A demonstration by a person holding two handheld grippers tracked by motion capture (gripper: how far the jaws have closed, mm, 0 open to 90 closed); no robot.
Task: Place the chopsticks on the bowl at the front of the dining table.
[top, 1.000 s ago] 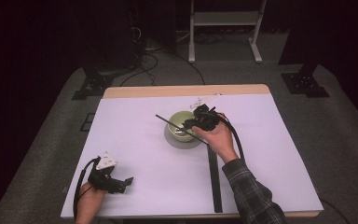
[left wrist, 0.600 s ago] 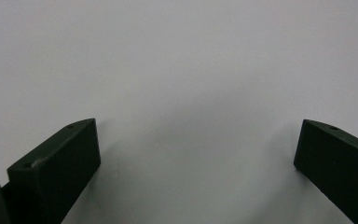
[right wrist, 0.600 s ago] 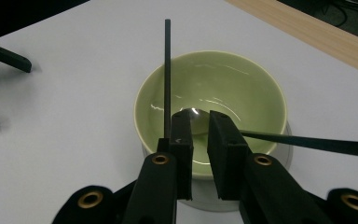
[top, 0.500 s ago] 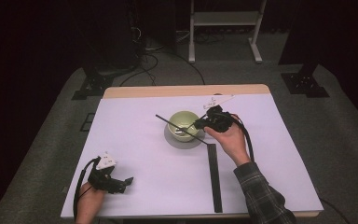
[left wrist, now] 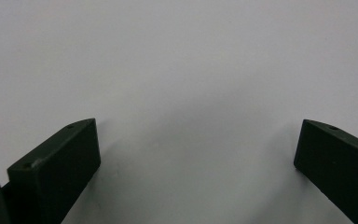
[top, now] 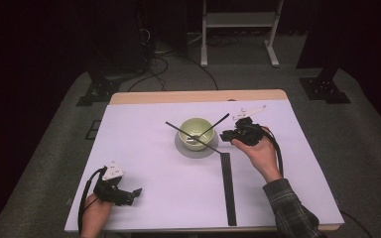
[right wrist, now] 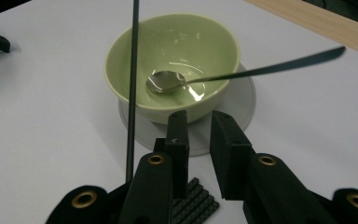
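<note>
1 spoon (right wrist: 168, 83) in bowl (right wrist: 121, 60), close-up

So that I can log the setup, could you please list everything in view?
Bowl: one, pale green, on the saucer, mid-table.
Saucer: one, grey, under the bowl.
Spoon: one, silver with a dark handle, in the bowl.
Rod: one, thin, black, over the bowl's rim.
Strip: one, black, flat on the table.
Table: one, white cover, wooden far edge.
Left tongs: black, wide open, near corner.
Right tongs: black, just opening slightly, nothing between, beside the bowl.
</note>
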